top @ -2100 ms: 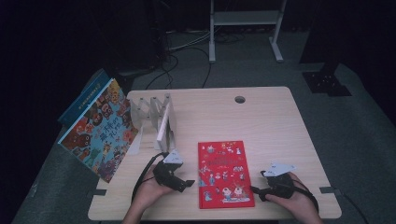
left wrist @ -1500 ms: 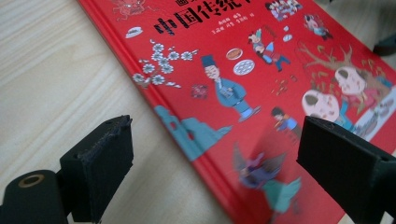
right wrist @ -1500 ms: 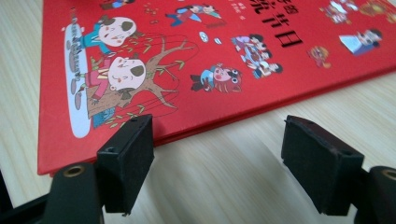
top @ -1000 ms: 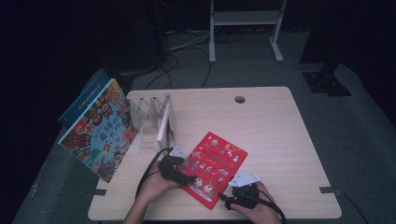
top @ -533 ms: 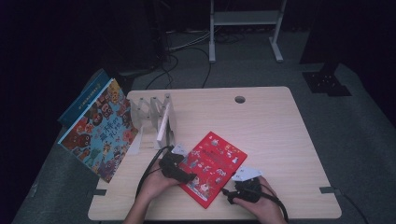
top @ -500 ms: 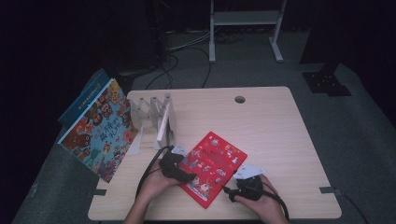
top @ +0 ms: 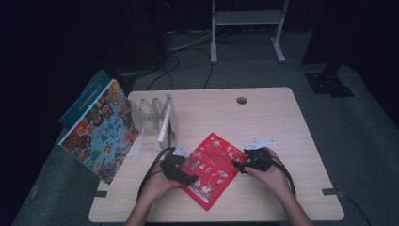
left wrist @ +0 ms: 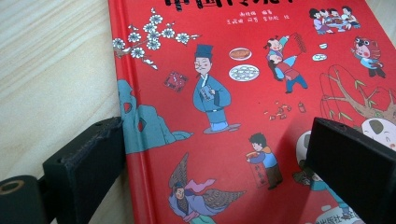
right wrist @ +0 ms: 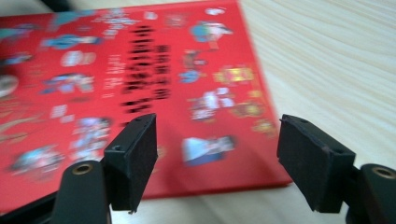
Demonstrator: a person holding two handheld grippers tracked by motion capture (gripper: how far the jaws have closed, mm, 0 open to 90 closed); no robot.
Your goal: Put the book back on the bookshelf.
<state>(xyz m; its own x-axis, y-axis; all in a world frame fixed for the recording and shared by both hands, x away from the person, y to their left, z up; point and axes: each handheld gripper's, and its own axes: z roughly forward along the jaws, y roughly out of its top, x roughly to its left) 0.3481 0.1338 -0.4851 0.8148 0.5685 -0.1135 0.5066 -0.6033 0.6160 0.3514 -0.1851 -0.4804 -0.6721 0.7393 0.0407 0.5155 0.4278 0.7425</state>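
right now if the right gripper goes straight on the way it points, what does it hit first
Most likely the red book: the right gripper has open jaws straddling its near corner. How high it sits above the cover is unclear.

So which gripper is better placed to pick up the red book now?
Probably the left gripper: its open jaws already straddle one edge of the red book. The right gripper is open beside a corner.

red book (left wrist: 261, 116) cover: chinese title, cut off & illegible; leaning book (top: 101, 129) has chinese chars, unreadable too
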